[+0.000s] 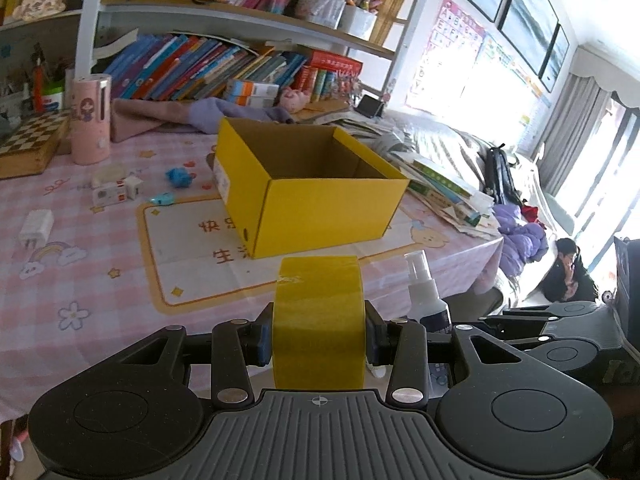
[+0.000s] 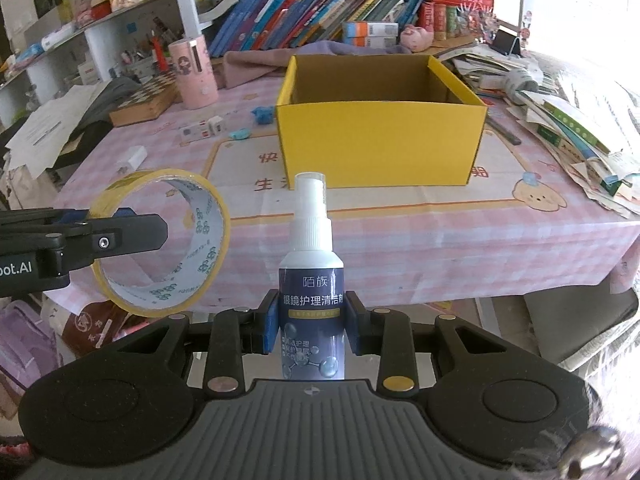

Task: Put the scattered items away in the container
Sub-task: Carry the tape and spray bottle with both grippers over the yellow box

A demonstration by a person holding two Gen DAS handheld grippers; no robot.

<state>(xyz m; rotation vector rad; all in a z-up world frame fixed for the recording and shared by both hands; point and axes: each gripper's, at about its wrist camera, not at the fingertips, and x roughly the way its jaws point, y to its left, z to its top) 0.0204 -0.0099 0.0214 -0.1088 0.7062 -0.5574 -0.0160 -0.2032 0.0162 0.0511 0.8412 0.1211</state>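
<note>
We carry both loads over the far yellow box (image 2: 380, 148) — left gripper (image 1: 319, 338) clamping tape roll (image 1: 319, 320), right gripper (image 2: 311, 326) gripping spray bottle (image 2: 311, 264) — and release only above its opening

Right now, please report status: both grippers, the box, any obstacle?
Left gripper shut on tape roll. Right gripper shut on spray bottle. Yellow box open, looks empty. Path to it clear.

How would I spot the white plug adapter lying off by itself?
Start at the yellow box on the pink checked tablecloth. Look far left, past the small blue toys, towards the cloth's edge. The white plug adapter lies alone there, plain, above a rainbow print.
</note>
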